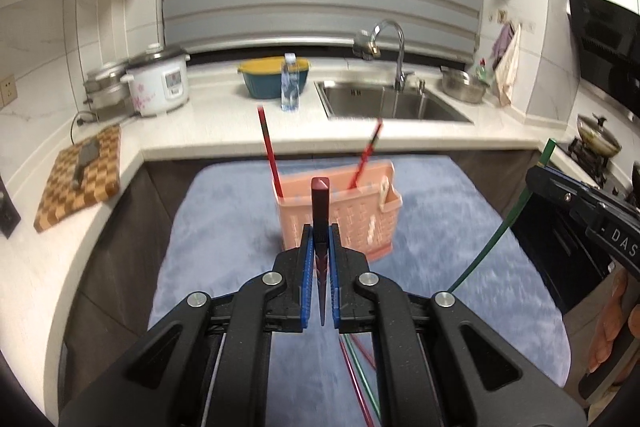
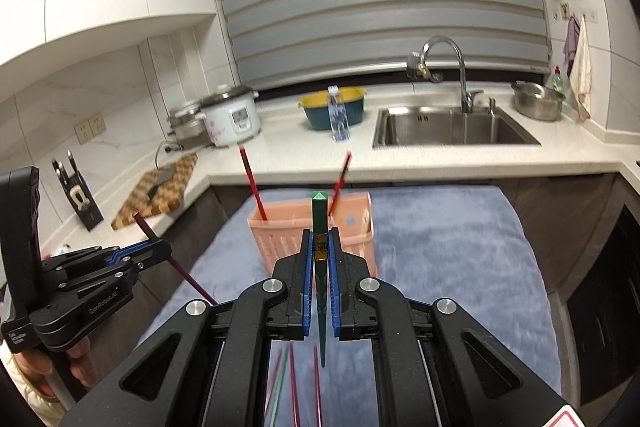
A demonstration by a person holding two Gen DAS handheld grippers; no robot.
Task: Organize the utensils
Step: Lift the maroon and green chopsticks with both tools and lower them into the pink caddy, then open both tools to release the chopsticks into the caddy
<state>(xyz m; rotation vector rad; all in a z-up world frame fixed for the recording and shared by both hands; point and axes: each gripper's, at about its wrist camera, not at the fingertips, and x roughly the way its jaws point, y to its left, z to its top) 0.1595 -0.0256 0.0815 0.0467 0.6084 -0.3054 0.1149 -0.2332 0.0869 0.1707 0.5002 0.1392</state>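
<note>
Together, we hold two black grippers above a blue-grey cloth spread over a low surface in a kitchen. Farthest left on the white counter, we see a checkered cutting board, then a white rice cooker, a teal bowl with a yellow rim and a clear water bottle just in front of it. Next comes our left gripper, its blue-padded fingers pinched narrowly on a dark red chopstick, which points up and away from us. Just beyond it, a pink plastic utensil basket stands upright on the cloth, with two red chopsticks leaning out of it, one toward each side. Below the grippers, a few more red and green chopsticks lie loose on the cloth. To the right of the basket, on the counter, sits a steel sink with a curved tap, and beside it a metal bowl. Farthest right, our right gripper clamps tightly on a green chopstick, again with the pink basket directly behind its tip. A wok rests on the stove at the right edge.
</note>
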